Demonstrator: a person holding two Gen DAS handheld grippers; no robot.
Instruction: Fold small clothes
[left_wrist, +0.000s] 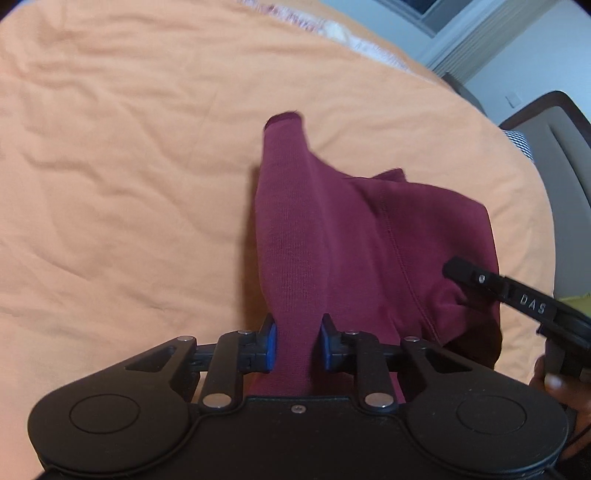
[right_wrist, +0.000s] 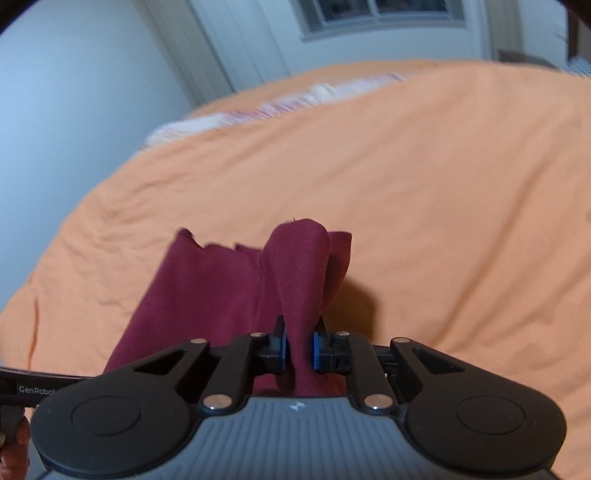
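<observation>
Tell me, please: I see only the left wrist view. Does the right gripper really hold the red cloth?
Observer: Yes. The right gripper is shut on a bunched fold of the red cloth.
Operator: What lies beyond it on that side?
Observer: Only the orange sheet, up to a pale strip at its far edge.
Operator: Is anything behind the bed?
Observer: A window in the far wall.

Orange bedsheet (right_wrist: 443, 184), pale walls (right_wrist: 74, 92), window (right_wrist: 380, 14), dark chair (left_wrist: 554, 147).
</observation>
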